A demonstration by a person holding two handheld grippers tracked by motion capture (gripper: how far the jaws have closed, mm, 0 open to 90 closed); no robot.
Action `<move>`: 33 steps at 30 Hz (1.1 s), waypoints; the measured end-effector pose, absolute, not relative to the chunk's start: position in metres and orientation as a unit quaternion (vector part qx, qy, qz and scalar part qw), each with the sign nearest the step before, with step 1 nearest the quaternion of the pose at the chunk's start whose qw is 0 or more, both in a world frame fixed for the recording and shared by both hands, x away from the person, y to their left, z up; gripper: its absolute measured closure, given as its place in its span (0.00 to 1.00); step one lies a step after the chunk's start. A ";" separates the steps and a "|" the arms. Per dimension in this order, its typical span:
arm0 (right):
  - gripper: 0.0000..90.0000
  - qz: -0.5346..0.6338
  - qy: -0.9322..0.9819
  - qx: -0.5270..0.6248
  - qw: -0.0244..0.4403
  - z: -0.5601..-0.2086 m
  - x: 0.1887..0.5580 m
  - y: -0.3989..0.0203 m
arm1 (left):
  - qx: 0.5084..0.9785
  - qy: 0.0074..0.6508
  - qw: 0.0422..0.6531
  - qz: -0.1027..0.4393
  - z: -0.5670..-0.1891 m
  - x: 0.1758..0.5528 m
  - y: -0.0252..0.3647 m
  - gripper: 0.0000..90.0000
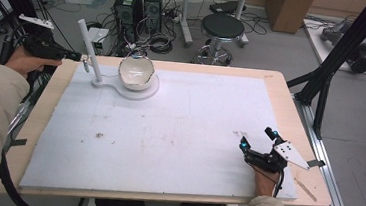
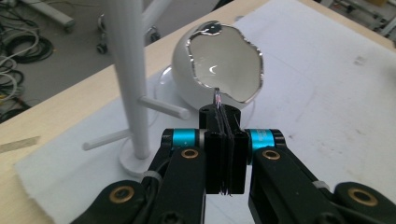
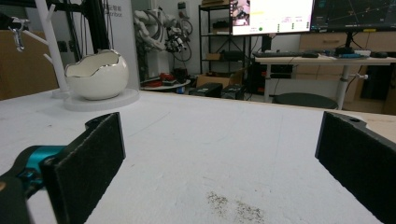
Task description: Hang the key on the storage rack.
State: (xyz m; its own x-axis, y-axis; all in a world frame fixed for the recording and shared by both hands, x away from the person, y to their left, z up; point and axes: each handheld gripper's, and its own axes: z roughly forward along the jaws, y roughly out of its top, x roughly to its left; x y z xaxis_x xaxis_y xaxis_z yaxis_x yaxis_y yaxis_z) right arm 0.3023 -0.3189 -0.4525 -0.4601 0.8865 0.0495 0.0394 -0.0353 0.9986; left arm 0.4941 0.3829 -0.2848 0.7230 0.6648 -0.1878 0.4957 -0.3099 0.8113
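left hand-held gripper [image 2: 223, 116] clamps thin metal piece [image 2: 218, 97] | right hand-held gripper [image 3: 219, 154] jaws apart | egg-shaped bowl [image 2: 219, 60]

Ahead of the right gripper [image 3: 219, 154]: open white surface [image 1: 178, 132], free passage all the way across. Just beside the left gripper [image 2: 224, 140]: white peg stand [image 2: 128, 79] upright to one side, egg-shaped bowl [image 2: 224, 60] straight ahead, narrow gap between them.
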 end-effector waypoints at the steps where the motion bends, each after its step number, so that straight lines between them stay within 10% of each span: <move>1: 0.01 0.608 0.600 0.385 0.349 -0.453 0.302 -0.319 | 0.800 0.365 0.469 0.087 -0.286 0.495 0.384 0.98; 33: 0.01 0.607 0.600 0.386 0.349 -0.453 0.302 -0.319 | 0.796 0.380 0.454 0.120 -0.311 0.512 0.386 0.98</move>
State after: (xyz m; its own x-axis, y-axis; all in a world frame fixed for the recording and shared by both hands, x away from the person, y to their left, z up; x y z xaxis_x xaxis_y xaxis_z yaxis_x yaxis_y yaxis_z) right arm 0.3023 -0.3188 -0.4526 -0.4589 0.8870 0.0502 0.0397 -0.0360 0.9986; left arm 0.5118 0.3859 -0.3115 0.6818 0.7151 -0.1541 0.4965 -0.2977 0.8154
